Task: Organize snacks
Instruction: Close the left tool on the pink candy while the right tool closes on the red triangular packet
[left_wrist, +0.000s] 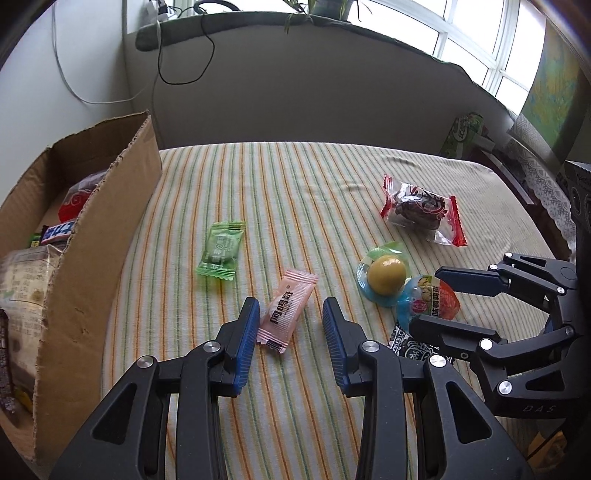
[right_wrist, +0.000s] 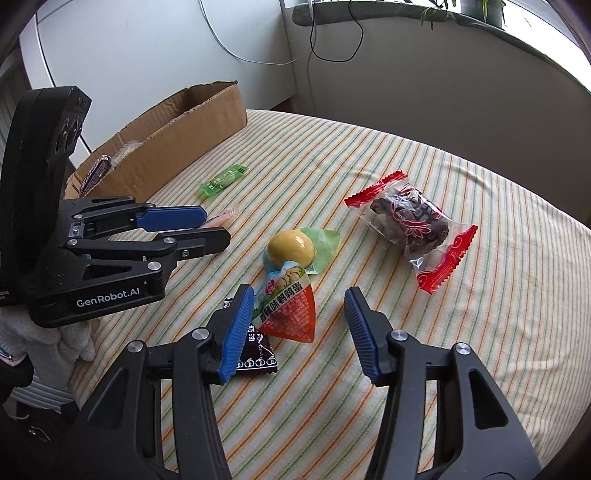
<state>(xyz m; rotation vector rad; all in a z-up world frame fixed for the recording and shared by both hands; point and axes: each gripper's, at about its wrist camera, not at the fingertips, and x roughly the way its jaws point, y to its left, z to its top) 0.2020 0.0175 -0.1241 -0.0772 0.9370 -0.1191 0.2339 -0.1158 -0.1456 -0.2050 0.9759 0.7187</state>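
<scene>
At the far left stands the cardboard box (left_wrist: 92, 236), its near wall torn along the top edge, with several wrapped snacks (left_wrist: 59, 230) already inside it; their labels are too distorted at the lens edge to read with any confidence. The box sits on the striped tablecloth (left_wrist: 295, 177).

Just right of the box wall lies a green candy packet (left_wrist: 220, 250), flat on the cloth and apart from everything else. Next comes the pink sachet (left_wrist: 286, 312), tilted, lying between the 2 blue pads of the left gripper (left_wrist: 290, 325). That claw is spread: the left pad looks to be touching or nearly touching the sachet's edge, while the right pad stands clear of it.

Further right, a yellow egg snack (left_wrist: 384, 277) in its clear blister rests against an orange-and-blue quail egg packet (right_wrist: 290, 314). The right gripper (right_wrist: 299, 328) is spread wide around that packet, its left pad just beside the packet and partly over a black candy wrapper (right_wrist: 258, 356); its right pad is well apart from anything.

Farthest right and toward the back lies a clear bag with red ends (right_wrist: 412, 225) holding something dark, alone on the cloth.
</scene>
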